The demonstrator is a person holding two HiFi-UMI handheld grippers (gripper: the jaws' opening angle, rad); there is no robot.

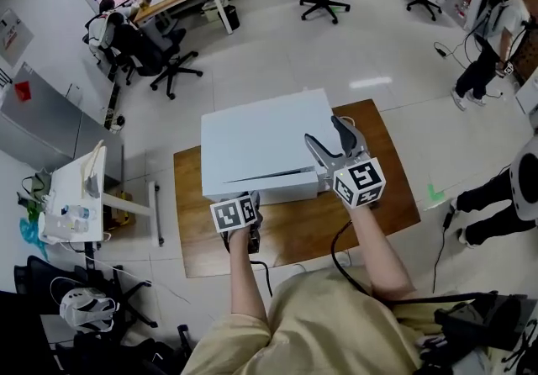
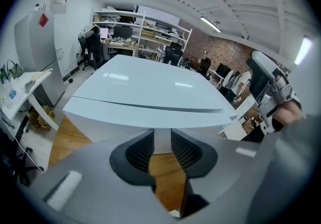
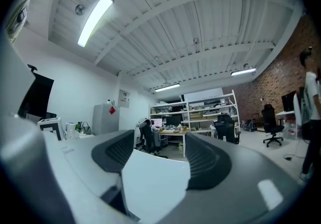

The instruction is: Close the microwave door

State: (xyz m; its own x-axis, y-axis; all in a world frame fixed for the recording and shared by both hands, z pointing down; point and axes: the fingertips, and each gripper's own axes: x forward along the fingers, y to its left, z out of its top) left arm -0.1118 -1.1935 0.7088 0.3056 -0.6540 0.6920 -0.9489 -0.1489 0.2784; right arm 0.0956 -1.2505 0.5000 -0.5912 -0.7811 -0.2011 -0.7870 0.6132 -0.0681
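On the wooden table [image 1: 370, 213] the white microwave [image 1: 261, 142] has its door flush or nearly so; I'd call this the final push. Your left gripper [image 2: 161, 142] is pinched almost together and empty at the front face, and your right gripper [image 1: 326, 134] is wide and empty above the top. Next, press the front flat to seat the latch.

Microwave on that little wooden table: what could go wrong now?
A push from the left hand-held gripper, jaws shut at the front of the microwave, might slide the whole box across the wooden table rather than seat the door. The right hand-held gripper, open over the top corner, could bump it.
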